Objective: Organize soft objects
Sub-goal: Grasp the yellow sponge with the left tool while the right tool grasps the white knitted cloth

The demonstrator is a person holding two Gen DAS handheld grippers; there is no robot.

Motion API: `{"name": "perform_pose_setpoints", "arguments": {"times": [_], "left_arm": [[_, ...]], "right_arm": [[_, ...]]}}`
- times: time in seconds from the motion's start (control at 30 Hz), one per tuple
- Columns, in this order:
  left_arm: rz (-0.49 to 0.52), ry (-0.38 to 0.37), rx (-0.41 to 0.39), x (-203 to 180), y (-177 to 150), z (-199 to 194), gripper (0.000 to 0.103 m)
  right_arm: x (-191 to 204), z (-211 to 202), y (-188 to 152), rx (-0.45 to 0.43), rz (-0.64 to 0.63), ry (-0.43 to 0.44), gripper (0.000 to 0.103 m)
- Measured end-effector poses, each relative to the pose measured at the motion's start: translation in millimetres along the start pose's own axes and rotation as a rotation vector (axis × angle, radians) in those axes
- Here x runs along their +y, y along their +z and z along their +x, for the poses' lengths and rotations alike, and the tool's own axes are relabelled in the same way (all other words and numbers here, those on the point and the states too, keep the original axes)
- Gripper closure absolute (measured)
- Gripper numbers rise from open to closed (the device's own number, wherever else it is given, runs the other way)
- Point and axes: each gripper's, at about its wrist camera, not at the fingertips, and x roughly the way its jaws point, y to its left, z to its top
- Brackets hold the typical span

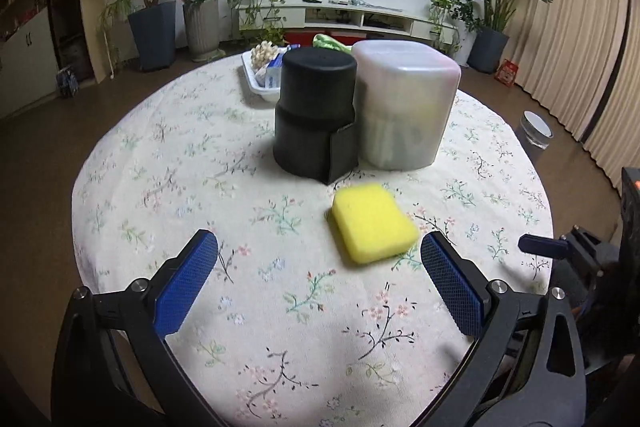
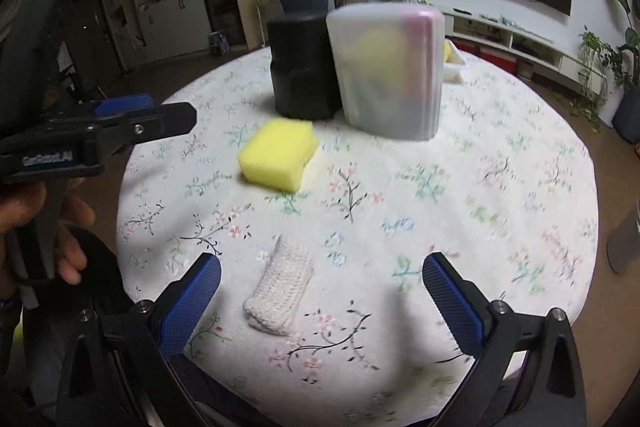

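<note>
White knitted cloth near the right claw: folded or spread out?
Folded. The white knitted cloth lies as a compact, narrow bundle on the tablecloth, doubled layers showing at its near end.

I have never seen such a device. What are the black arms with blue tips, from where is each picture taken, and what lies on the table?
No robot here: a person holds a hand-operated gripper in each hand, and each gripper carries a wide-angle camera looking forward along its two blue-padded fingers. One picture comes from the left gripper, the other from the right gripper. Both are open and hold nothing.

On the round table with a flowered cloth lie a yellow sponge and a small white knitted cloth, which lies between the right gripper's fingers. Farther back stand a black container and a cloudy plastic box, side by side, with a white tray of small items behind them.
</note>
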Motion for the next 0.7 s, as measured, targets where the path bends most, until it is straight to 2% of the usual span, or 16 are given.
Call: {"name": "perform_pose_setpoints", "arguments": {"times": [0.1, 0.17, 0.2, 0.33, 0.47, 0.7], "left_arm": [[-0.018, 0.001, 0.014, 1, -3, 6, 0.000], [-0.019, -0.002, 0.027, -1, -2, 11, 0.000], [-0.016, -0.001, 0.028, -3, -1, 13, 0.000], [0.002, 0.001, 0.060, -13, 2, 28, 0.000], [0.015, 0.000, 0.091, -25, 3, 42, 0.000], [0.015, 0.028, 0.133, -34, 1, 57, 0.000]], "right_arm": [[3, 10, -3, 0.026, -0.004, -0.023, 0.008], [5, 16, -7, 0.044, -0.006, -0.036, 0.020], [6, 19, -7, 0.051, -0.007, -0.047, 0.023], [8, 20, -10, 0.053, -0.010, -0.066, 0.026], [8, 18, -11, 0.049, -0.014, -0.059, 0.034], [7, 13, -12, 0.040, -0.007, -0.045, 0.038]]}}
